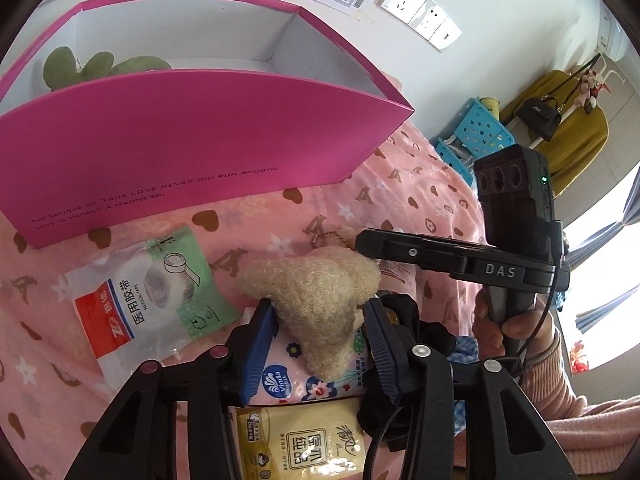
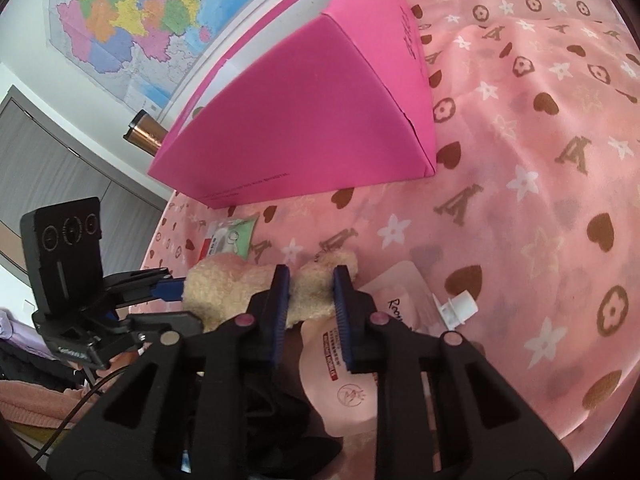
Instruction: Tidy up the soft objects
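The plush toy point(image 1: 316, 304) lies on the pink patterned blanket point(image 1: 420, 184), in front of the pink box point(image 1: 192, 136), partly resting on a floral tissue pack point(image 1: 288, 376). It is a cream, curly-fleeced thing with lobed limbs and a small bead chain at its top. I judge it light and very squashy; it should give under pressure and spring back, with little risk of slipping or damage.

Both tools are on it. The left gripper point(image 1: 320, 320) has its blue ribbed fingers pressed against the toy's lower lobe on either side — jaws closed on the plush. The right gripper point(image 2: 310, 292) straddles a narrower lobe of the toy point(image 2: 240, 288), its fingers at or nearly against the fleece; whether it squeezes yet I cannot tell.

The best hold is probably across a thick lobe rather than the chain, deep between the pads.

The box is stiff, smooth card, open-topped, white inside, with a green plush point(image 1: 92, 68) already in it. A glossy medical tape packet point(image 1: 148, 292), a yellow tissue pack point(image 1: 304, 440) and a pink spouted pouch point(image 2: 384, 340) lie around — slicker, flatter items.
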`<act>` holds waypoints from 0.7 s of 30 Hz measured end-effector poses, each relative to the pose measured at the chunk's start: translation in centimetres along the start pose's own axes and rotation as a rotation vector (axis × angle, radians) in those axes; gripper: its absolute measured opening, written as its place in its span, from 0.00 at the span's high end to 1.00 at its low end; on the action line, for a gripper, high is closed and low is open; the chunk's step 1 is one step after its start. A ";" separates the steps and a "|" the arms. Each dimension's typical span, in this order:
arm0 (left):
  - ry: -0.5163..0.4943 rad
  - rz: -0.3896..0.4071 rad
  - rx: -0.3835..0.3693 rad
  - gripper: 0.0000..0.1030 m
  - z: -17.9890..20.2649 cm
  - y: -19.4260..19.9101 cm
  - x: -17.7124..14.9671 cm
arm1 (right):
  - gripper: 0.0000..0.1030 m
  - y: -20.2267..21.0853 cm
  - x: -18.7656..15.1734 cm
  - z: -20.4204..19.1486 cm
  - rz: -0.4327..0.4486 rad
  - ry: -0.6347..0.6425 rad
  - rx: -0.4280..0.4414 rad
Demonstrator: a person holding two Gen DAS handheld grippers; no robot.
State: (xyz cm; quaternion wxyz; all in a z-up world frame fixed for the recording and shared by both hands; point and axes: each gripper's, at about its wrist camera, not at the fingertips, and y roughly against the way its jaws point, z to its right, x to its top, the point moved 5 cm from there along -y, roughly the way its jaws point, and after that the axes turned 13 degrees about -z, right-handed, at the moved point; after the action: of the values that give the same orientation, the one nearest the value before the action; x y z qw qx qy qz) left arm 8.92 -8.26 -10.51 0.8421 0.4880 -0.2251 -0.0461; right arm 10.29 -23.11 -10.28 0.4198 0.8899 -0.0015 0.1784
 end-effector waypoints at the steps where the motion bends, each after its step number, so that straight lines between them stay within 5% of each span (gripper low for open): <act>1: 0.000 0.001 0.000 0.58 0.0 0.0 0.0 | 0.78 0.2 0.0 -0.2 0.009 0.004 0.001; 21: -0.099 0.144 0.027 0.59 2.7 5.4 1.6 | 0.79 6.0 1.9 -5.7 0.168 0.151 -0.008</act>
State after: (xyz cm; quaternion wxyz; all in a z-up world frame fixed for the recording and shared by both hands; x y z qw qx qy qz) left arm 8.42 -8.09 -4.24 0.8243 0.4790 -0.3018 -0.0064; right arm 9.33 -22.43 -1.83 0.4058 0.8691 -0.0451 0.2793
